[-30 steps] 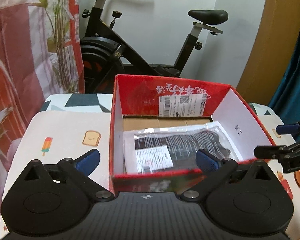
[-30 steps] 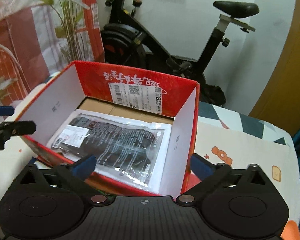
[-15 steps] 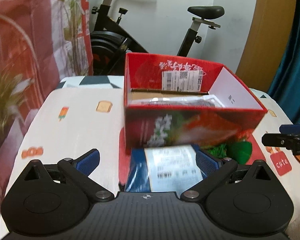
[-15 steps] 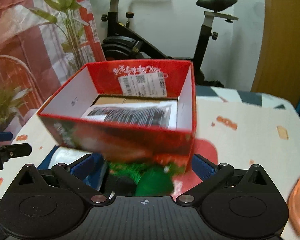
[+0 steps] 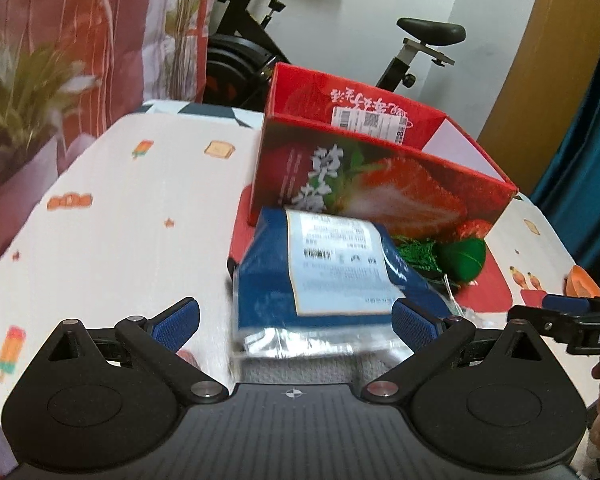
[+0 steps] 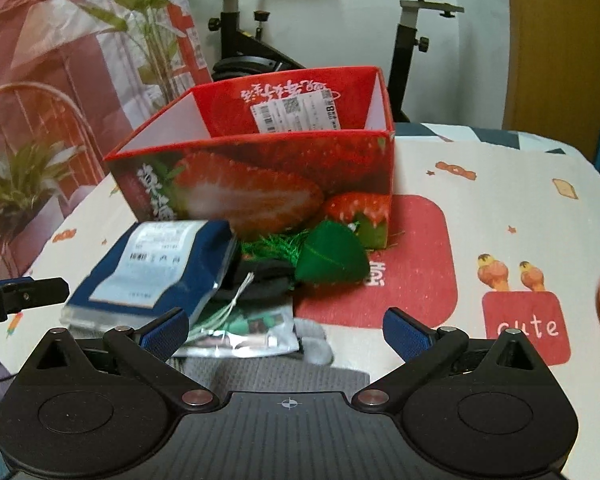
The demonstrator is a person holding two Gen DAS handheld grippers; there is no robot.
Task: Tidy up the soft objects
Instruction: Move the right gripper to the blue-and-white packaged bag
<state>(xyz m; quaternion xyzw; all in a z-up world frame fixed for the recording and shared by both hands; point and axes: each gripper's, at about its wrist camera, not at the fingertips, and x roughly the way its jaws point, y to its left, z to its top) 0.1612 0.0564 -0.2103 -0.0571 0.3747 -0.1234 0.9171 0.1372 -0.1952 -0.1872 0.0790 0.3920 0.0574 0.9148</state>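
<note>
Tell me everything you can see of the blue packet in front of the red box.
The blue packet is a soft, flat item in clear glossy plastic, with a large white barcode label on top. It lies tilted on the pile in front of the red box, its sealed clear edge nearest the camera. The green tinsel is beside it. Neither hand-held gripper touches it.

A red cardboard box (image 6: pixel 260 184) with a glossy printed strawberry face and plain white matt inner walls carries a paper shipping label (image 6: pixel 296 114). Before it lies a navy packet (image 5: pixel 332 280) in clear, shiny plastic film with a white paper label. Beside that sit a green felt-like soft piece (image 6: pixel 332 258) and tinsel-like green strands (image 6: pixel 276 245). A grey knitted cloth (image 6: pixel 292 372) looks coarse and ribbed. The table cover (image 5: pixel 132 216) is smooth printed cloth. Both grippers, left (image 5: pixel 296 322) and right (image 6: pixel 286 330), are matt black plastic with textured blue pads (image 5: pixel 176 322) and small metal pivot pins.
</note>
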